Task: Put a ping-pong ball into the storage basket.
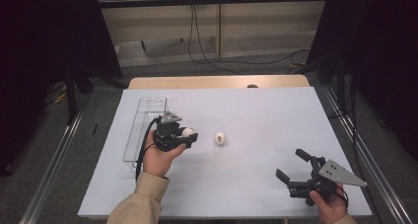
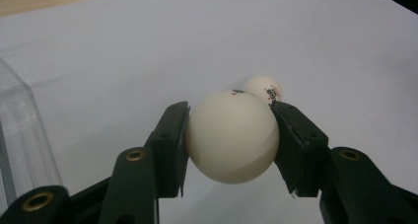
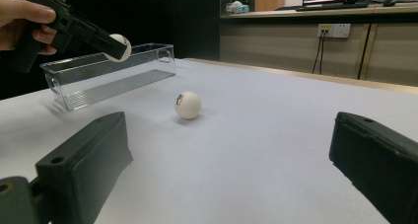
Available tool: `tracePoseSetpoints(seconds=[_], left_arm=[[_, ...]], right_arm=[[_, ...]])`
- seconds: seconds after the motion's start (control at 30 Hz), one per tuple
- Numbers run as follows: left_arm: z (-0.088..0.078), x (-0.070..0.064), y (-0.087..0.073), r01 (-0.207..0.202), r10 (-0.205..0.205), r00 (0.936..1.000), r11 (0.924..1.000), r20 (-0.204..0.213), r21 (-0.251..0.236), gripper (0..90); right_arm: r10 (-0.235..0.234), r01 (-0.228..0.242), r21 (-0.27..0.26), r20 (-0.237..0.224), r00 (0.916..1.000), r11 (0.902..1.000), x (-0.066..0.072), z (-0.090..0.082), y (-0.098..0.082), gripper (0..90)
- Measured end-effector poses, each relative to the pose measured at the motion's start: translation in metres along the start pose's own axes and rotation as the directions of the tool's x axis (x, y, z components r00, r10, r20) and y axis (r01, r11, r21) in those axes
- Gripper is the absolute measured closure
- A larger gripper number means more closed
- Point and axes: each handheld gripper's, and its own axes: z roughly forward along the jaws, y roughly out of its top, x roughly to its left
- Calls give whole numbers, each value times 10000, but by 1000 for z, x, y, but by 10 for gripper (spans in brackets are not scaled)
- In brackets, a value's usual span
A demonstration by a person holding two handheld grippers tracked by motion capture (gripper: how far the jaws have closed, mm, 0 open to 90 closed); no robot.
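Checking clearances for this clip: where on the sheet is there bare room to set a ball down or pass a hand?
Bare sheet lies beyond the loose ball to the far edge, and between that ball and the right gripper. It is crowded at the clear tray, where the left gripper holds a ball.

Left claw (image 2: 231, 135) clamps white ball (image 2: 231, 137); second ball (image 2: 263, 88) behind; clear tray (image 2: 19, 135) left.
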Motion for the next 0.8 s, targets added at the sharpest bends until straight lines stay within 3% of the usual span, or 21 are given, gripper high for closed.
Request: tracePoseSetpoints(seconds=[0.8], left_arm=[[-6, 7, -1, 91, -91, 9998, 10000, -185, 18, 511]], right_arm=[[-22, 22, 4, -40, 10000, 10000, 1, 0, 0, 16]])
